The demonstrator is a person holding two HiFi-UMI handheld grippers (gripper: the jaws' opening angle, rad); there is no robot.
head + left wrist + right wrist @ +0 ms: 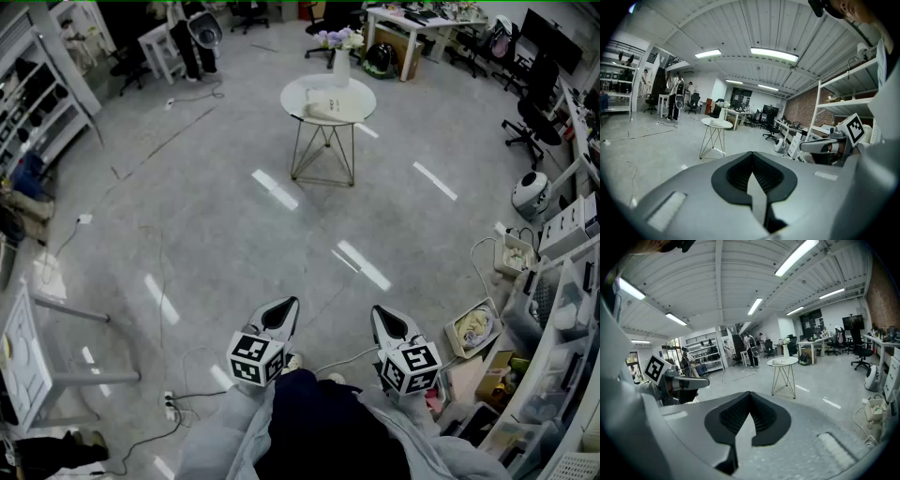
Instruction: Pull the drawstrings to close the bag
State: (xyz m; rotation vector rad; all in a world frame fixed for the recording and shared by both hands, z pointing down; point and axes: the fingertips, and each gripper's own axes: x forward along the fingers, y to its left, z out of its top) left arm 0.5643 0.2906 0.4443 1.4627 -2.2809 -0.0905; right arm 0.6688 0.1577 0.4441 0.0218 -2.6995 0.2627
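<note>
The grey left gripper (291, 304) and grey right gripper (377, 311) bear one black-and-white square-marker cube (255, 358) each, two in all. Both pairs of fingers are pressed together on nothing. One pale bag (325, 109) lies on the round white tabletop (364, 95), well ahead of the fingers.

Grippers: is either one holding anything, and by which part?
Nothing is held: the left gripper and the right gripper are both shut and empty.
</note>
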